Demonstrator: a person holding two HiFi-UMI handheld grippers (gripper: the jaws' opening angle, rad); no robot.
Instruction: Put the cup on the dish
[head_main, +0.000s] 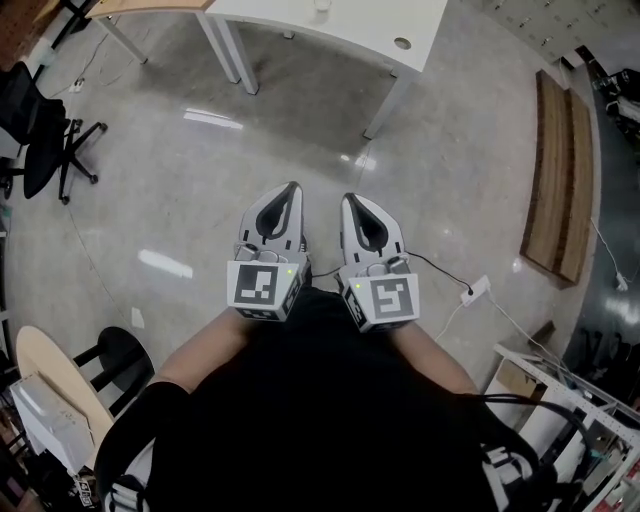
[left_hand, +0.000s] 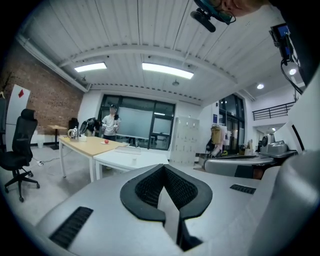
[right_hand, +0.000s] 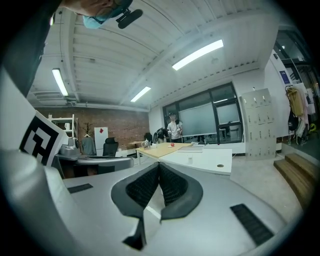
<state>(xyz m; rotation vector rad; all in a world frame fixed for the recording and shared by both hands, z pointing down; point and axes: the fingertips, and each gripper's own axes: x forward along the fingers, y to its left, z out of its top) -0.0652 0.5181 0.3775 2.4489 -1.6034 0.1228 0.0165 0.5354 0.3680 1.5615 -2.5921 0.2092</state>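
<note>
The left gripper (head_main: 291, 187) and the right gripper (head_main: 349, 199) are held side by side close to the person's body, tips pointing forward over the bare floor (head_main: 190, 170). Each gripper view shows the ribbed black pads pressed together at the tip, with nothing pinched between them and nothing touching them

The cup (right_hand: 190, 160) is a small pale thing standing on the white table (head_main: 345, 22) ahead, well apart from both grippers. No dish can be made out on that table. A round hole (head_main: 402, 43) sits near the table's right corner. A wooden table (right_hand: 159, 148) joins the white one on the far side; it carries a kettle (left_hand: 73, 132) and a small red thing (left_hand: 105, 142), and a person (right_hand: 174, 128) stands behind it. A black office chair (head_main: 42, 125) is off to the left and a low wooden bench (head_main: 560, 180) to the right; open floor lies between the grippers and the table
</note>
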